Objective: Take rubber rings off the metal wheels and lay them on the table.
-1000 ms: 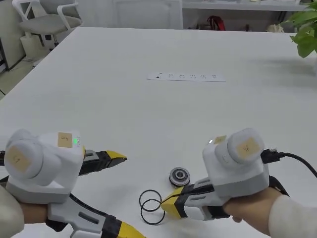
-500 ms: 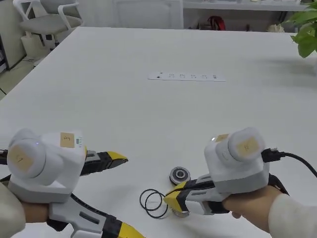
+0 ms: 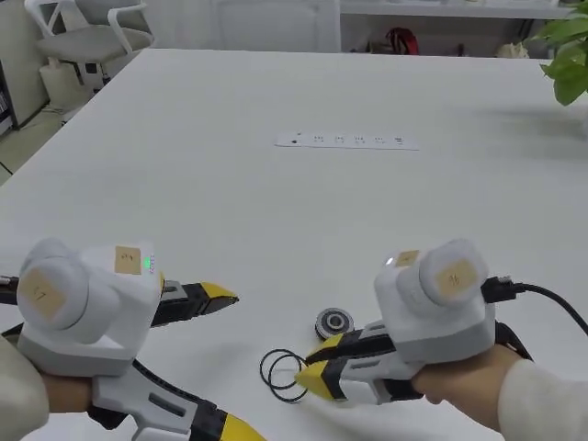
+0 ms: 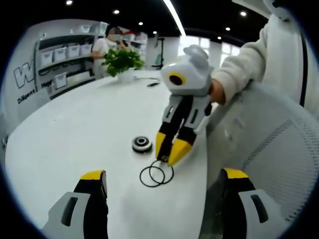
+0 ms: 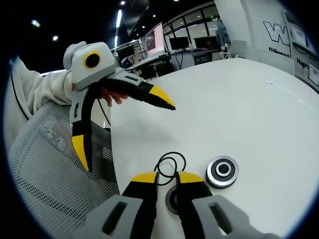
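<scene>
Two rubber rings are lying overlapped on the desk, seemingly done. The right gripper is holding its fingers nearly together over a second wheel, beside another metal wheel. The left gripper is holding its fingers wide apart. That second wheel is probably awaiting stripping.

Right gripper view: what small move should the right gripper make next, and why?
Probably lift the right gripper slightly: its nearly closed jaws cover a metal wheel, and two rubber rings already lie loose on the table just ahead. Backing off would show whether that wheel still carries a ring.
</scene>
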The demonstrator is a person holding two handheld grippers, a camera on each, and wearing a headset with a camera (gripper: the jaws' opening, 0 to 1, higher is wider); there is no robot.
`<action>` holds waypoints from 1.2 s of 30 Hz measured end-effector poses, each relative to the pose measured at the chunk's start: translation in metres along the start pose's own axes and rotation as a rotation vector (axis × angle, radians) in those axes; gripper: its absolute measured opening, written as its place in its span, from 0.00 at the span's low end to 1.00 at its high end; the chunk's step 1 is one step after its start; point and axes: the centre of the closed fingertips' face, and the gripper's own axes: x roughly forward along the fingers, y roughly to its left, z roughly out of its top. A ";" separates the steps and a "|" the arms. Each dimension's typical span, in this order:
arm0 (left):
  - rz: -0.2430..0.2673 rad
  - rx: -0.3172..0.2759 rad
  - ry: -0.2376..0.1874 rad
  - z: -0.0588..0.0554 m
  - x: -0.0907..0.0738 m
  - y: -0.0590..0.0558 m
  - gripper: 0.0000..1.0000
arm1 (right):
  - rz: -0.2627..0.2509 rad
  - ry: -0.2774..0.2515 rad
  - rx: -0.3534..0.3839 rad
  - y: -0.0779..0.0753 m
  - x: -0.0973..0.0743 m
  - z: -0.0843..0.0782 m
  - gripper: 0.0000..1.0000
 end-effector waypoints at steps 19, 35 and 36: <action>-0.003 -0.005 0.005 -0.001 0.000 -0.001 0.96 | -0.012 0.023 -0.115 0.001 -0.001 -0.001 0.21; -0.006 -0.015 0.007 -0.002 0.000 -0.001 0.96 | -0.068 -0.055 -0.055 -0.020 -0.016 0.015 0.23; -0.006 -0.015 0.007 -0.002 0.000 -0.001 0.96 | -0.071 -0.062 -0.050 -0.022 -0.017 0.017 0.24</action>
